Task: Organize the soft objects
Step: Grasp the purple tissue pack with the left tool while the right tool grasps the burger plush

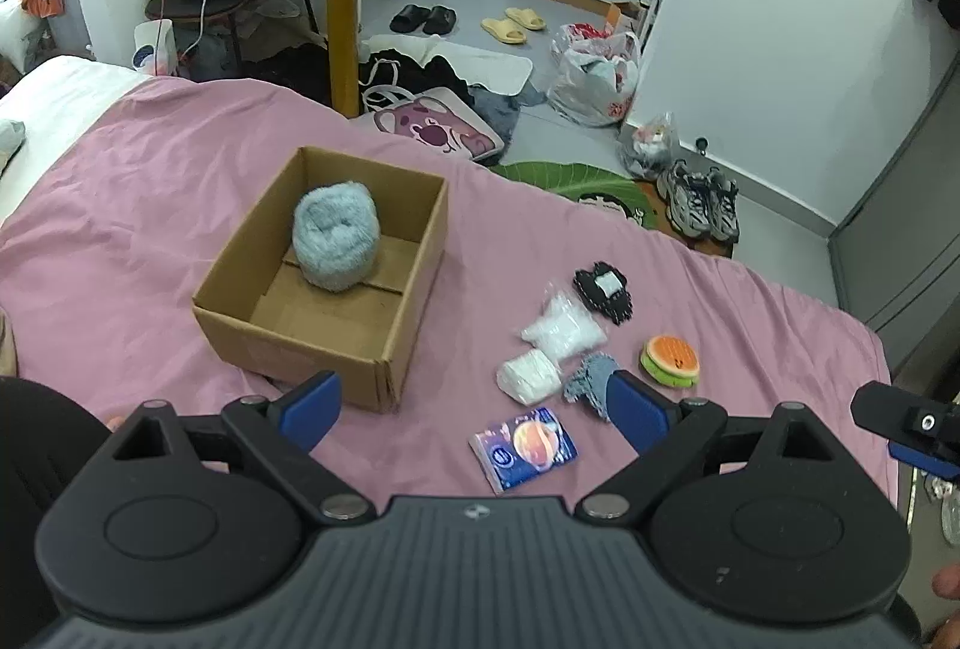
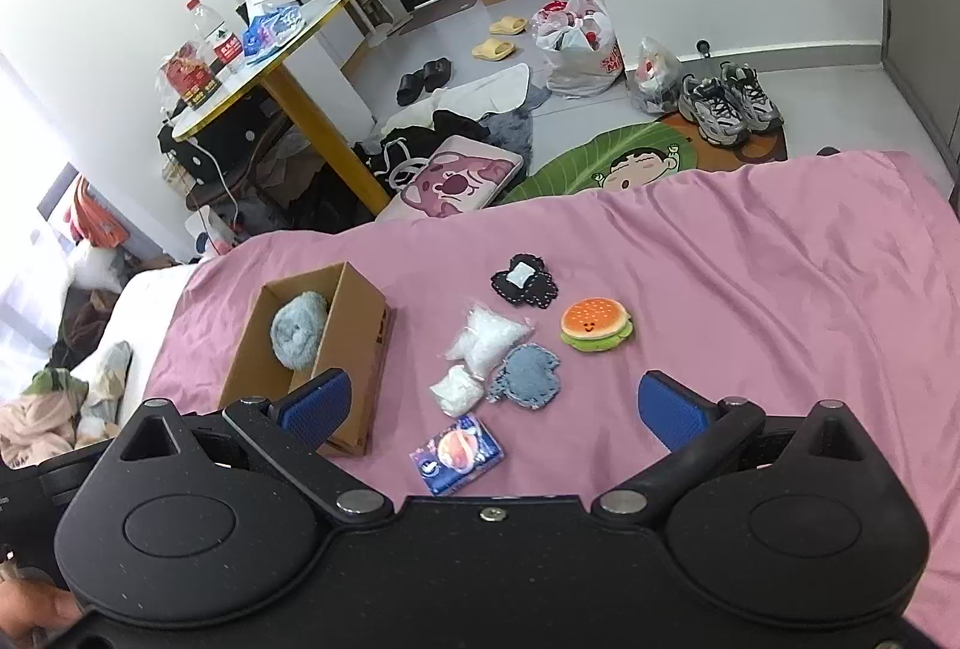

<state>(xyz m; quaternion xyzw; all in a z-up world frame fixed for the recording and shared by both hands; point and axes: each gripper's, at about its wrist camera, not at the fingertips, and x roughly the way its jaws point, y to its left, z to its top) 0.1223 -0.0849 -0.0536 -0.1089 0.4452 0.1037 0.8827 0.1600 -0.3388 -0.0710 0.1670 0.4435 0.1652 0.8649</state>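
Fluffy grey-blue rolled towel [image 1: 336, 241] already in brown cardboard box [image 1: 360, 379], frame centre-left. Both hand-held grippers [image 1: 474, 409] [image 2: 492, 409] released, empty. We should take blue tissue packet [image 2: 456, 454] next, pinching flat sides.

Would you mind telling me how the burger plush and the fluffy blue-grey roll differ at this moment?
The burger plush lies out on the pink bedsheet, while the blue-grey roll sits inside the cardboard box. The burger plush is flat, orange and green with a printed face; the roll is bulkier, shaggy and plain. Neither is held: both the left gripper and right gripper are open.
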